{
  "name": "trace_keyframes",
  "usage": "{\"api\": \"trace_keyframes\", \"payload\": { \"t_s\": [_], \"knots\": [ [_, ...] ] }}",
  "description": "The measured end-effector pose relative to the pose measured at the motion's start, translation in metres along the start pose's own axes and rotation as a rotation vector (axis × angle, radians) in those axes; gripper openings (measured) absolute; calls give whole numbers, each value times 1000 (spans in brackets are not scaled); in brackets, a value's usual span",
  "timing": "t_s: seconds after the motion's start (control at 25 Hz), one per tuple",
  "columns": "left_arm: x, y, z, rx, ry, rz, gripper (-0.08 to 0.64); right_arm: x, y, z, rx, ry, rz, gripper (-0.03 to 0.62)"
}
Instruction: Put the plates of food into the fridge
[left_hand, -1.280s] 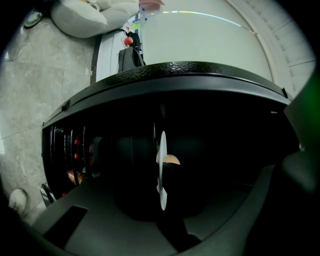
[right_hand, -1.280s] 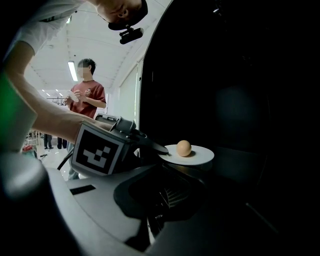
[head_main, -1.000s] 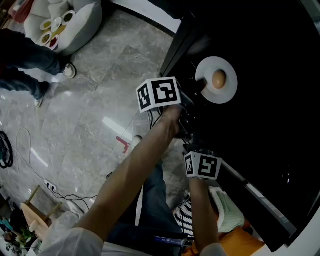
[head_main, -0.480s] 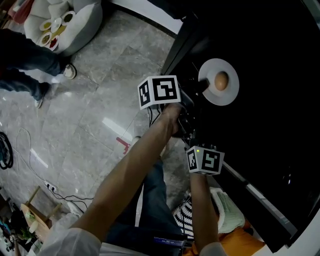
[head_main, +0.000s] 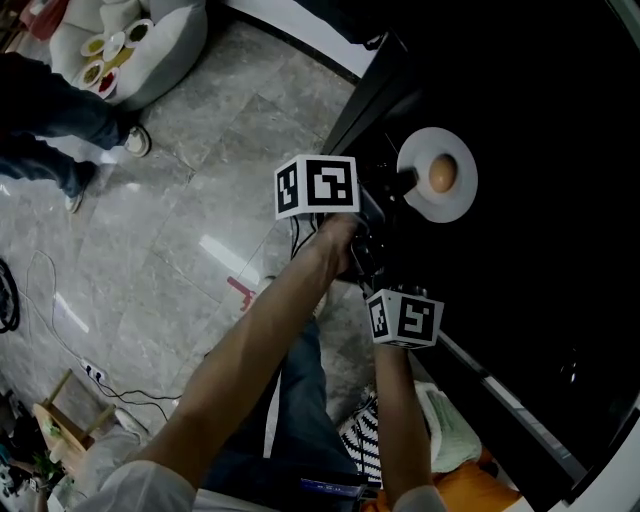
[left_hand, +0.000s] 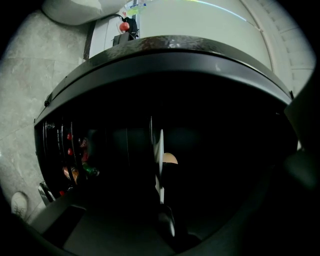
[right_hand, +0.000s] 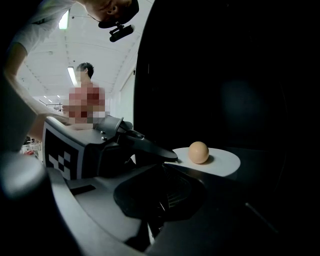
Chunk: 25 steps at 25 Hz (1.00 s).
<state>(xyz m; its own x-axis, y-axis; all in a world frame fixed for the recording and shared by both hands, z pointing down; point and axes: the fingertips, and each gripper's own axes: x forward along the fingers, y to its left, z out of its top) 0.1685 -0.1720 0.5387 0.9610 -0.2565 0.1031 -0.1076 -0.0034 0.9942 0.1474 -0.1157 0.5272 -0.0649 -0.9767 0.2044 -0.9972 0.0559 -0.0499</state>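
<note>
1. The left gripper (head_main: 400, 183) reaches into the dark fridge (head_main: 540, 250). Its jaws are closed on the near rim of a white plate (head_main: 445, 200).
2. The right gripper view shows that grip from the side, with one dark jaw lying over the plate's edge and the other under it.
3. The plate is held level inside the fridge opening. A brown egg (head_main: 441, 173) sits on it a little off-centre, clear of the jaws.
4. Whether the plate rests on a shelf or hangs just above it cannot be told, because everything under it is black.
5. In the left gripper view the plate appears edge-on as a thin white line, with the egg bulging from one side.
6. The right gripper (head_main: 400, 312) is just beside the left forearm, outside the fridge's front edge and pointing towards the plate.
7. Its own jaws lie in deep shadow low in its view, so I cannot tell how far apart they are.
8. Another person's legs (head_main: 45, 130) stand on the grey stone floor (head_main: 180, 230), well apart from the fridge.
</note>
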Motion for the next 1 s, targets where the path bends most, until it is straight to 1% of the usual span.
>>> {"api": "trace_keyframes", "payload": {
  "t_s": [0.12,0.24,0.32,0.4,0.48,0.6,0.8,1.0],
  "knots": [
    [1,1,0,9,3,7,18,1,0,-1,-7,10,13,9],
    [2,2,0,28,26,14,18,7,0,-1,-18,19,21,9],
    [3,1,-3,33,54,11,18,11,-2,1,-5,16,6,9],
    [3,-1,-8,23,63,1,18,12,-6,4,22,11,-8,9],
    [4,-2,-8,8,55,-5,18,13,-8,5,26,8,-14,9],
    [3,-1,-4,11,53,-2,18,17,-5,5,4,6,-6,9],
    [-2,-3,-1,-11,27,-18,18,17,-2,8,-12,9,6,9],
    [-7,3,11,-11,-6,-3,18,22,-10,3,-1,17,-8,8]
  ]
}}
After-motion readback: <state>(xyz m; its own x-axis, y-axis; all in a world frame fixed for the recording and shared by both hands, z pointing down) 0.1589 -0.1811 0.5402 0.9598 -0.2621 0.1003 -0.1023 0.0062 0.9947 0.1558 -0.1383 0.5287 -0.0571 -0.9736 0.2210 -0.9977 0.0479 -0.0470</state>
